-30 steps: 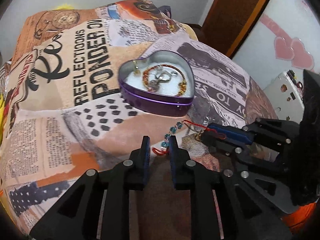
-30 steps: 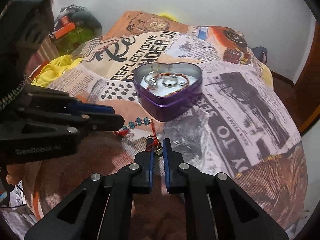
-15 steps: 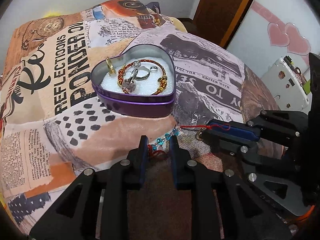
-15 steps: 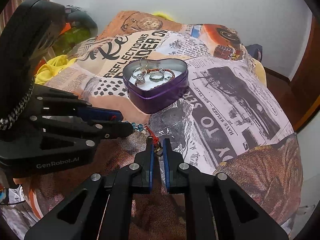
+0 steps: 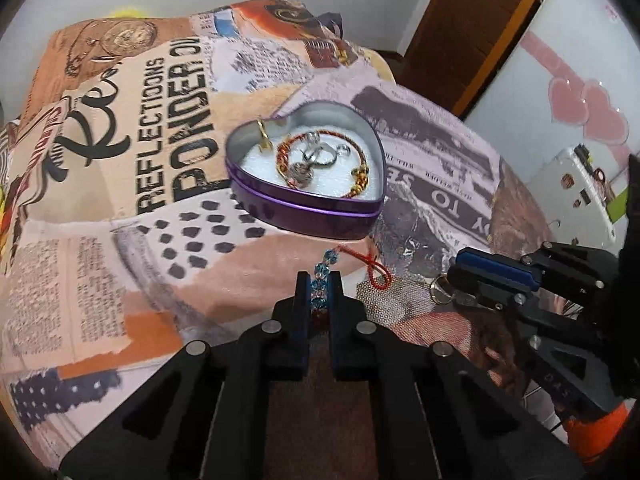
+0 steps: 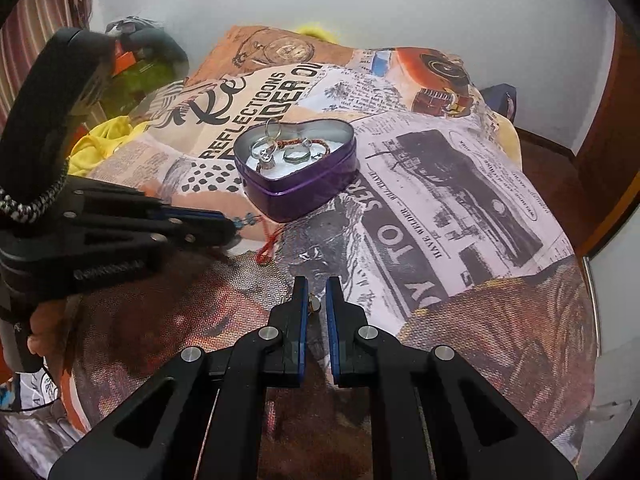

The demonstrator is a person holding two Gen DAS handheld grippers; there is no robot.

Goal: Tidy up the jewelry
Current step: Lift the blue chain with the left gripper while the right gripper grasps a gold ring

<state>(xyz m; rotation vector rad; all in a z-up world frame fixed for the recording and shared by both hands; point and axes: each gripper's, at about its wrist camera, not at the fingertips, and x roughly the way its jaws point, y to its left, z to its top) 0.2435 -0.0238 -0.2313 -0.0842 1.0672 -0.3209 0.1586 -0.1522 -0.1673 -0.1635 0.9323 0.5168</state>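
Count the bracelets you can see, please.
2. A red and gold bracelet lies in the purple heart tin; a blue bead bracelet is in the left claw. Others may be hidden.

Ahead of both grippers: heart-shaped tin (image 5: 308,204), open-topped, sits on the printed bedspread (image 5: 100,240); free from above.
Between tongs and tin: beaded bracelet (image 5: 324,270) with red cord.
Left of tin: bare bedspread, passable.
Right side: wooden door (image 5: 476,28), wall.

One purple heart-shaped metal tin (image 5: 320,216) at twelve o'clock; one red-and-gold braided bangle (image 5: 288,148) inside it; one blue-beaded red-cord bracelet (image 5: 322,268); two black grippers; one newspaper-print bed cover (image 5: 120,264).
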